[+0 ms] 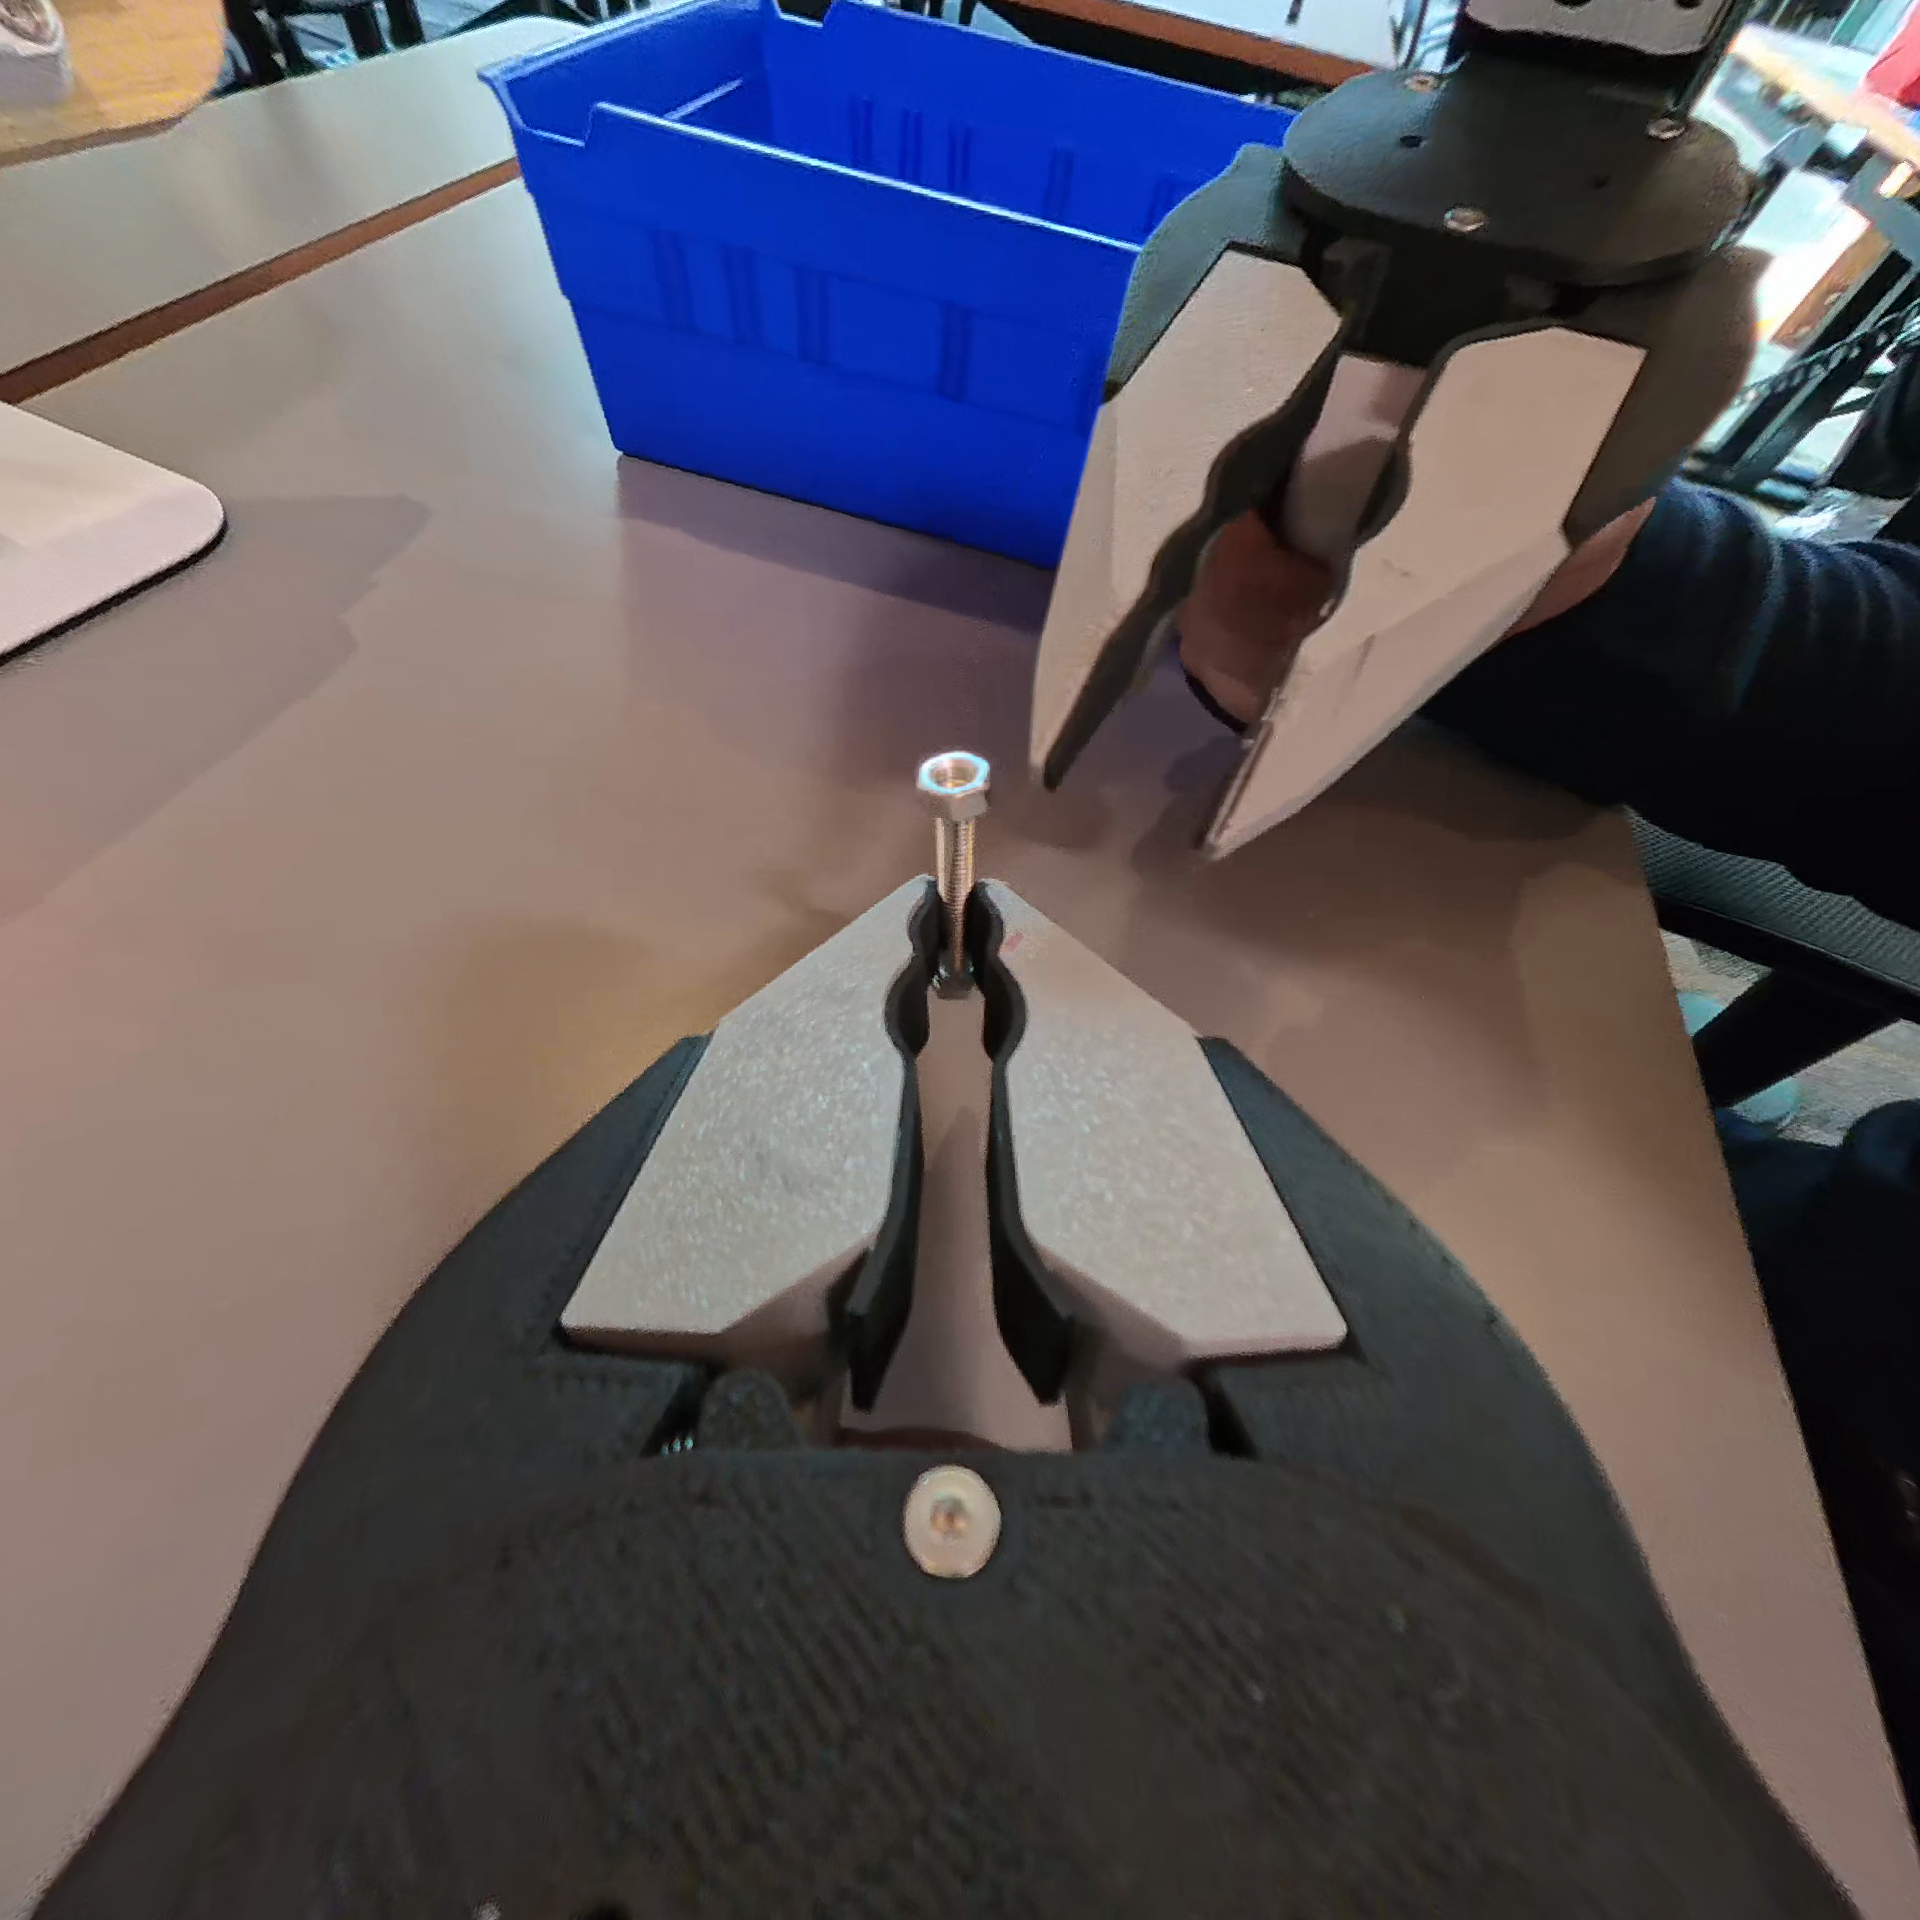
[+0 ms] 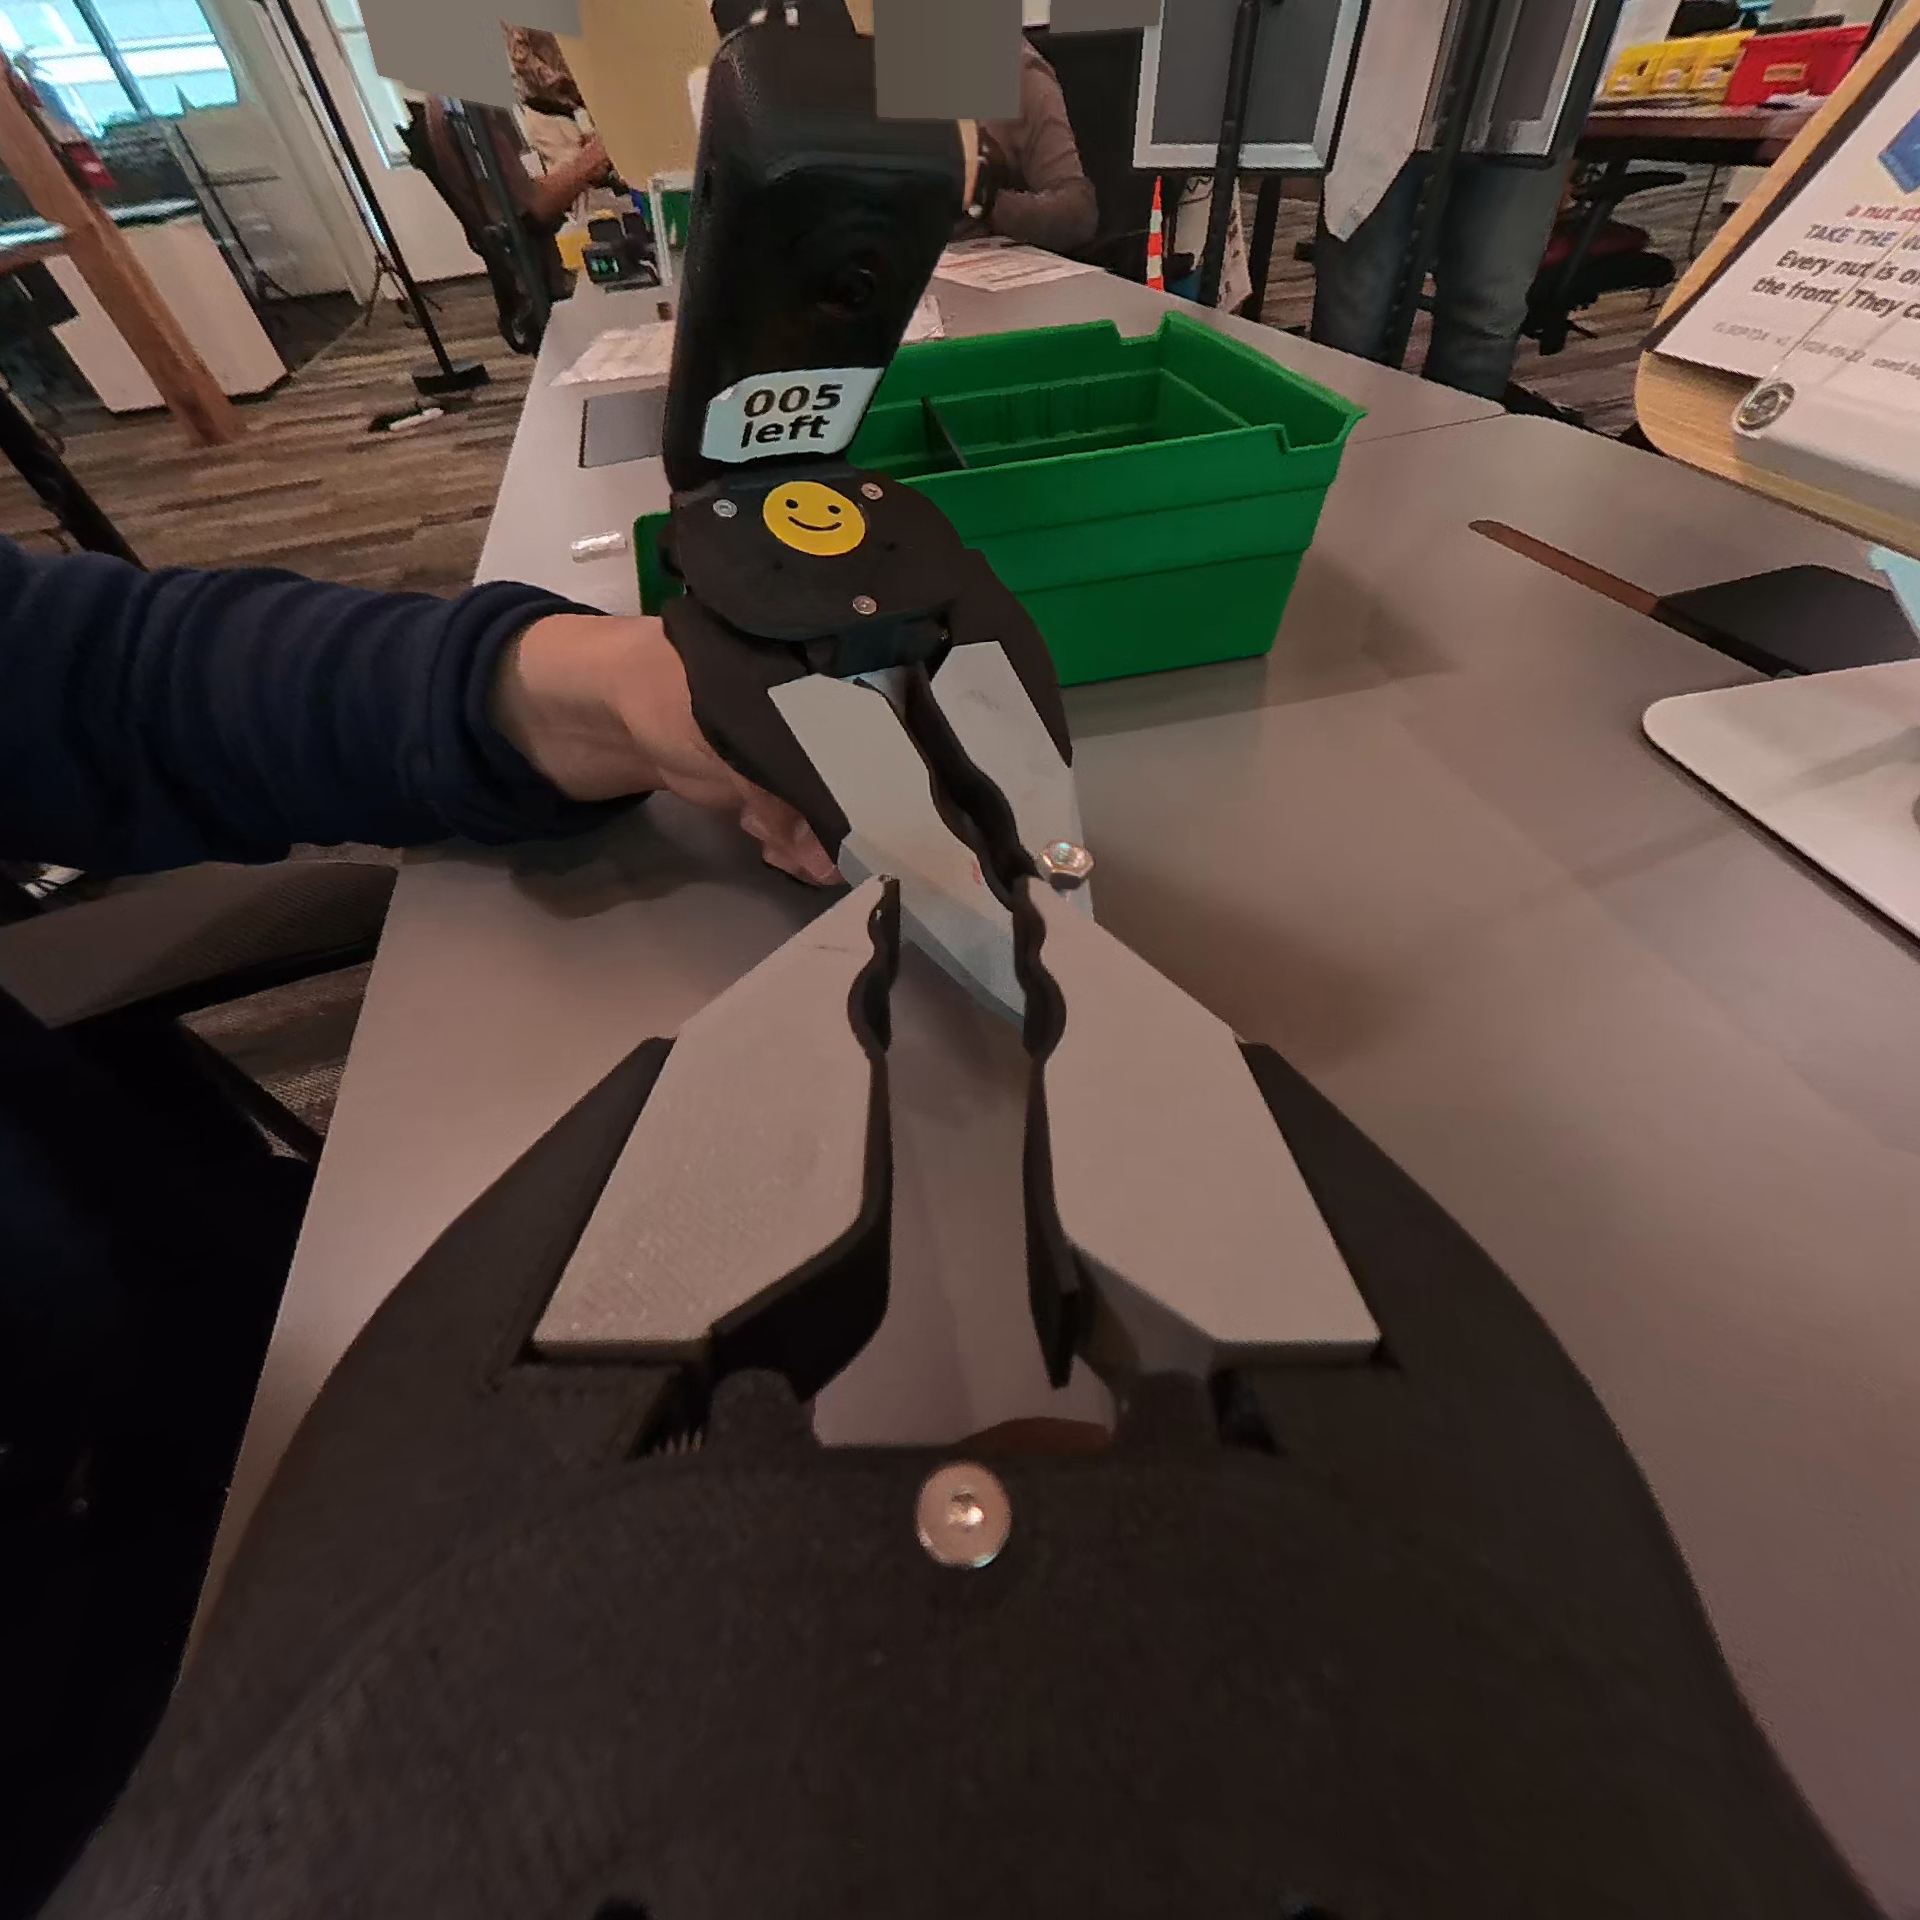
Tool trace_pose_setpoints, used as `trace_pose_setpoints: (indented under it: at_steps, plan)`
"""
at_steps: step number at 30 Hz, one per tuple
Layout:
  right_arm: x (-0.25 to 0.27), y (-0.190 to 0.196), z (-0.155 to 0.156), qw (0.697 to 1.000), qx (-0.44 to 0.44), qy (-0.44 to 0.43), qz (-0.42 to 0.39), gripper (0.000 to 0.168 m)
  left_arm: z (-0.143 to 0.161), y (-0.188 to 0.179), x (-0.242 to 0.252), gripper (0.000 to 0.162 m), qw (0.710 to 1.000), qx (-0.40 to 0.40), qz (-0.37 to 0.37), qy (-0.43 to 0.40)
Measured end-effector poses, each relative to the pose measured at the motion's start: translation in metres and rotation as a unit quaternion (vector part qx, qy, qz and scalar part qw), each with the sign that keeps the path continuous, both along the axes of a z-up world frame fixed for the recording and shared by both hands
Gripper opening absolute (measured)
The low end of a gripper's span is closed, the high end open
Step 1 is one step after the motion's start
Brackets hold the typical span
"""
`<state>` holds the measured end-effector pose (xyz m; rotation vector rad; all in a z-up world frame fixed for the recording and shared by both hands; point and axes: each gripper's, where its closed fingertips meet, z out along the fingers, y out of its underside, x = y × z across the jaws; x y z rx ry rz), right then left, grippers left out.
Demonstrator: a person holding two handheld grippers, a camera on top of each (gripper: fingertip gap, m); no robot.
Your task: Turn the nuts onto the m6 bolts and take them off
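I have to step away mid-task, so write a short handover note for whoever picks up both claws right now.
Left claw: shut on the bolt, thread pointing away from the claw, above the table.
Right claw: open, empty, close beside the nut but not on it.
Nut: sits at the tip of the bolt; how far it is threaded on cannot be told.
Bins: blue bin and green bin stand behind.
Left: grip the nut with the right claw and turn it.

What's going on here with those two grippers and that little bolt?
A person is working two handheld grippers over a grey table. The left gripper is shut on a bolt, holding it upright with a nut sitting at its top end. The right gripper hangs open just beside the nut, not touching it. A blue bin stands behind.
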<state>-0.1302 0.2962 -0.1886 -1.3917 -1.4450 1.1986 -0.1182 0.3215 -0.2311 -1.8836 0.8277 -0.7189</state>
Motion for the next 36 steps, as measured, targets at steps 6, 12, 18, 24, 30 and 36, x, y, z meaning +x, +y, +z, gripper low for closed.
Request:
trace_pose_setpoints:
  at_steps: [6, 12, 18, 24, 30, 36]
  plan:
    - [0.000, 0.008, -0.001, 1.000, -0.005, -0.002, -0.018, 0.030, 0.001, -0.004, 0.006, 0.003, 1.000, 0.009, -0.016, 0.003]
    - [-0.002, 0.005, -0.001, 1.000, 0.003, -0.003, -0.015, 0.030, 0.001, -0.006, 0.009, 0.003, 1.000, 0.016, -0.023, 0.006]
    - [-0.001, 0.007, 0.001, 1.000, 0.002, 0.003, -0.017, 0.028, 0.001, -0.006, 0.008, 0.003, 1.000, 0.014, -0.023, 0.004]
    - [-0.001, 0.004, 0.002, 1.000, 0.011, 0.003, -0.012, 0.026, 0.002, -0.006, 0.008, 0.003, 1.000, 0.017, -0.021, 0.005]
    - [0.001, 0.008, 0.003, 1.000, 0.007, 0.005, -0.020, 0.025, 0.003, -0.007, 0.009, 0.003, 1.000, 0.015, -0.024, 0.003]
    - [0.003, 0.011, 0.003, 0.999, 0.030, 0.004, -0.026, 0.017, 0.003, -0.008, 0.011, 0.003, 0.999, 0.015, -0.029, 0.003]
